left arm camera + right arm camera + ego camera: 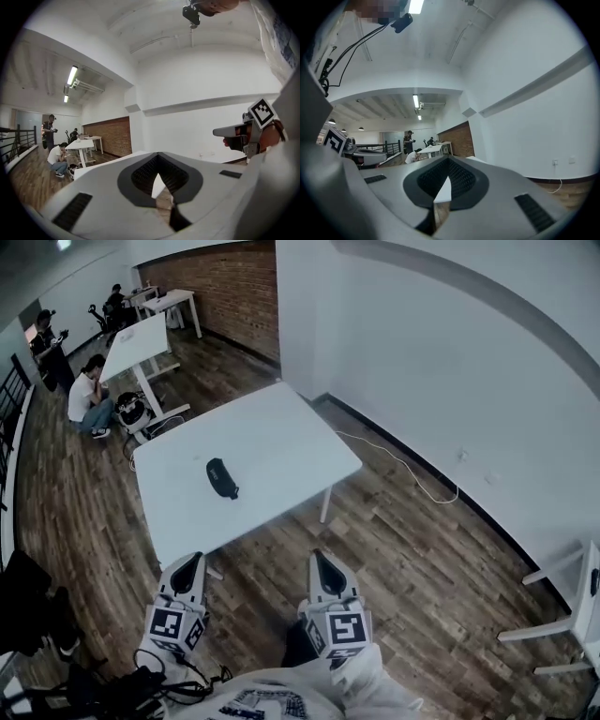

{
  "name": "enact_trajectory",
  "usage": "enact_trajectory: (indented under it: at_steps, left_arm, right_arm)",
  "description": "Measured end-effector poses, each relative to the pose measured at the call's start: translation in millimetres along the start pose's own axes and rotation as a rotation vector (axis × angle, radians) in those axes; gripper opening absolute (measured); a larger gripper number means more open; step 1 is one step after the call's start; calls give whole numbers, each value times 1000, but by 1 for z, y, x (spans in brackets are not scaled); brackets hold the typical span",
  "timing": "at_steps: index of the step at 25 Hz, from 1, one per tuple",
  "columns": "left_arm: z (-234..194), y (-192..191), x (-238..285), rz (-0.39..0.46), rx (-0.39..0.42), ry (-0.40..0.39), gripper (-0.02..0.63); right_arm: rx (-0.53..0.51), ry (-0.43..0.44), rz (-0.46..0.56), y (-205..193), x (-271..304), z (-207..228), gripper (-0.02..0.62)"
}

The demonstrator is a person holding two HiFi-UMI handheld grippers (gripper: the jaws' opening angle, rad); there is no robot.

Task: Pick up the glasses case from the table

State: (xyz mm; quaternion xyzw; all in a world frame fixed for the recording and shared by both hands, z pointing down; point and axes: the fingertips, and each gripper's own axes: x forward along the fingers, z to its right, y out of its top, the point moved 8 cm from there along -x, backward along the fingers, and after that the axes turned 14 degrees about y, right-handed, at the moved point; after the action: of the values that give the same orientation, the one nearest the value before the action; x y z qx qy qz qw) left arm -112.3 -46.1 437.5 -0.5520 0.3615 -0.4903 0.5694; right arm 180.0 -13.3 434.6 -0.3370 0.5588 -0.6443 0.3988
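Observation:
A dark glasses case (221,478) lies on the white table (281,432), left of its middle. Both grippers hover over the wooden floor, short of the table's near edge and well apart from the case. My left gripper (188,568) is shut with nothing in it; in its own view the jaws (159,173) meet, and a strip of the table (107,161) shows beyond them. My right gripper (322,568) is also shut and empty, with its jaws (447,180) pressed together. Neither gripper view shows the case. Each gripper shows at the side of the other's view.
More white tables (136,338) stand at the back left, with a person crouched on the floor (89,397) and others beyond. A cable (412,474) runs along the right wall. A white chair (572,610) stands at the right edge, a dark bag (33,610) lower left.

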Motion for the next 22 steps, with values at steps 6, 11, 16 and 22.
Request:
enact_trajectory:
  at_steps: [6, 11, 16, 22]
  left_arm:
    - [-15, 28, 136, -51, -61, 133, 29]
    - [-40, 17, 174, -128, -15, 203, 29]
    - [-69, -8, 195, -208, -95, 216, 28]
    - [-89, -26, 233, -289, -138, 196, 29]
  right_arm:
    - [-10, 144, -51, 36, 139, 98, 5]
    - [25, 202, -91, 29, 195, 109, 5]
    - [46, 211, -133, 16, 228, 99, 5]
    - [41, 209, -145, 13, 259, 86, 5]
